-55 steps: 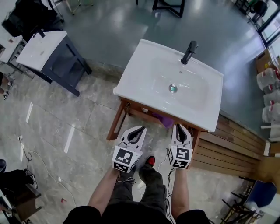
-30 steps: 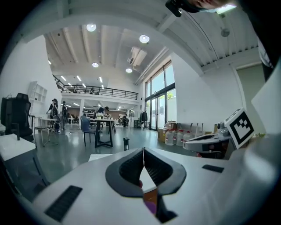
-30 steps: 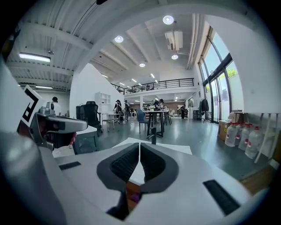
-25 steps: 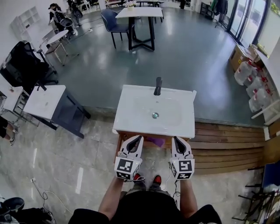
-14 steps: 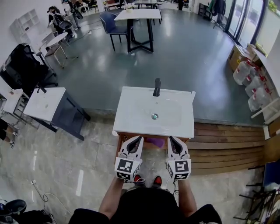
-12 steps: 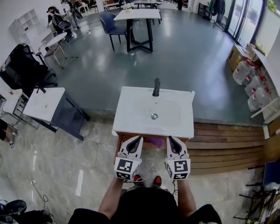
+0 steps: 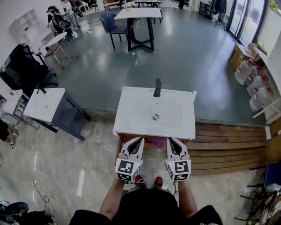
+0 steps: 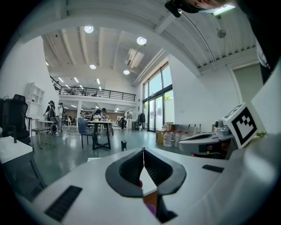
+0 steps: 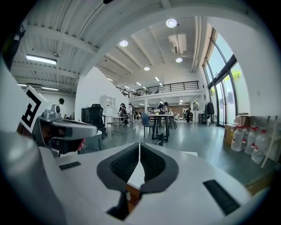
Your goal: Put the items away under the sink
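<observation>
A white washbasin (image 7: 131,118) with a black tap (image 7: 157,87) stands on a wooden frame (image 7: 119,143) just ahead of me. A purple item (image 7: 154,143) shows under its near edge, between the two grippers. My left gripper (image 7: 140,139) and right gripper (image 7: 170,140) are held side by side in front of the frame, pointing at it. Both are shut with nothing between the jaws. In the left gripper view the left gripper (image 8: 143,150) has its pads pressed together. The right gripper (image 9: 139,146) looks the same in the right gripper view.
A second white-topped dark cabinet (image 7: 45,103) stands at the left. A wooden step (image 7: 228,147) runs along the right, with water jugs (image 7: 254,83) beyond it. A table (image 7: 137,13), chairs and people are far back. Cables lie on the floor at lower left.
The head view has pulled back and lifted, so the washbasin looks smaller and more of the room shows. The right gripper has edged slightly left. Both grippers stay shut.
</observation>
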Demonstrator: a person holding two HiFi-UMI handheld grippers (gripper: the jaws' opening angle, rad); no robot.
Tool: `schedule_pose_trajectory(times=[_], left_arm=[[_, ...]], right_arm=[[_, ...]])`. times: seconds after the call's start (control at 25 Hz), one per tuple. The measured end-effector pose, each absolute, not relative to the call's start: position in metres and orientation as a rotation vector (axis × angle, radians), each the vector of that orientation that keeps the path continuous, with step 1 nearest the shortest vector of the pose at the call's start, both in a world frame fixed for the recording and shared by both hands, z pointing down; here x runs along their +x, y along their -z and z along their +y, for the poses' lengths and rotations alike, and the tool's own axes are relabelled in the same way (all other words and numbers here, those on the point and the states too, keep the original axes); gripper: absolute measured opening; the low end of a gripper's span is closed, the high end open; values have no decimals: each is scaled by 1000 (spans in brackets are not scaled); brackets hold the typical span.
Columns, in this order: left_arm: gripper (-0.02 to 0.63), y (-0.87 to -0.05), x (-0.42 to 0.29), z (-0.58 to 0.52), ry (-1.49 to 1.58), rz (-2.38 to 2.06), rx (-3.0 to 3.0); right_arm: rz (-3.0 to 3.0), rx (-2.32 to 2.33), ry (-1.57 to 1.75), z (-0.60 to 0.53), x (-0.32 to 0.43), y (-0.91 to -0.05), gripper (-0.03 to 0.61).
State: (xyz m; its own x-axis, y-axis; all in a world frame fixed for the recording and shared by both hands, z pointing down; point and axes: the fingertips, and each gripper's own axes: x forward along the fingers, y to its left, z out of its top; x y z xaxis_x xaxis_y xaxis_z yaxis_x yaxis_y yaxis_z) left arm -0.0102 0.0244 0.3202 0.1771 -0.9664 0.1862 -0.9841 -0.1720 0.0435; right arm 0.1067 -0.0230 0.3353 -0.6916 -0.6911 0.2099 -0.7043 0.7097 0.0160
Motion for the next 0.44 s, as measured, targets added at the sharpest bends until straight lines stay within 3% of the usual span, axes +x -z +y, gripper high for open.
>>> schedule_pose_trajectory(times=[0.44], left_arm=[[9, -316, -16, 23, -169, -1926, 2288]], right_arm=[[-2725, 1108, -86, -23, 99, -333, 35]])
